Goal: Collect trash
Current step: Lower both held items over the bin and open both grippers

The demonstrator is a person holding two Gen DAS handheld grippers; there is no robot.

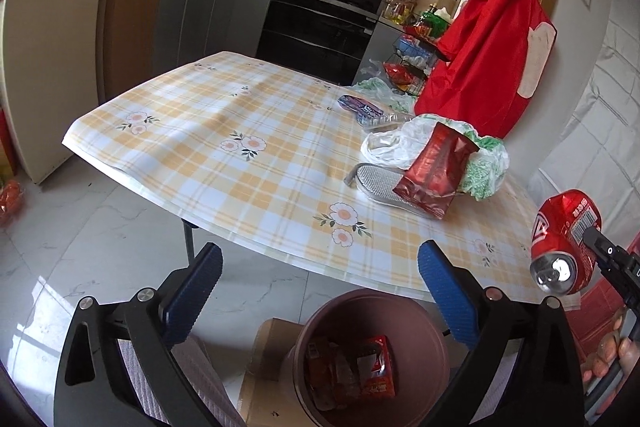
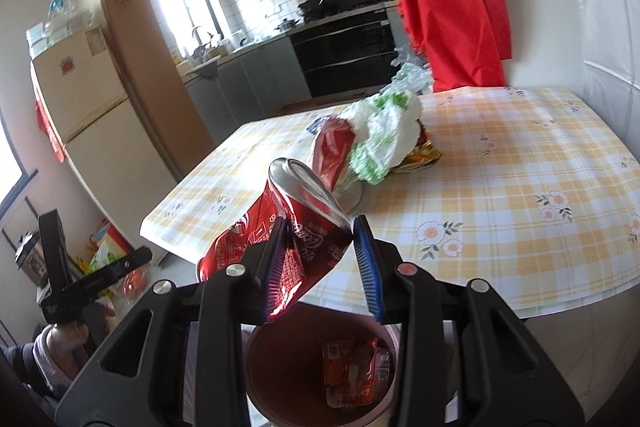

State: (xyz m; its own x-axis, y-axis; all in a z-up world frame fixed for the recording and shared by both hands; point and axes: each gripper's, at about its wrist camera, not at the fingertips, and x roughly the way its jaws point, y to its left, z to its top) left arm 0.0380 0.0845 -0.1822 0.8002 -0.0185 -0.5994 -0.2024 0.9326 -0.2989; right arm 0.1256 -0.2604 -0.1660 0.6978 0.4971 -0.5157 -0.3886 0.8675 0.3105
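**Crushed can held above the bin, left gripper empty**

The table (image 1: 248, 163) with the yellow checked cloth fills most of both views. A red cloth (image 1: 484, 39) hangs at its far side. Below the near edge of the table stands the brown bin (image 1: 432, 343) on the floor, and red wrappers (image 1: 372, 375) lie at its bottom.

On the table there is a white and green plastic bag (image 1: 486, 167). A dark red snack bag (image 1: 434, 171) leans against it, and a clear plastic bottle (image 1: 368, 113) lies behind them.

The right gripper (image 2: 320, 255) is clamped on a crushed red can (image 2: 288, 227); both blue pads press on its dented side. The can hangs over the bin, just before the table edge.

The left gripper (image 1: 320, 291) has its jaws wide apart, with nothing between them. It is above the bin too.
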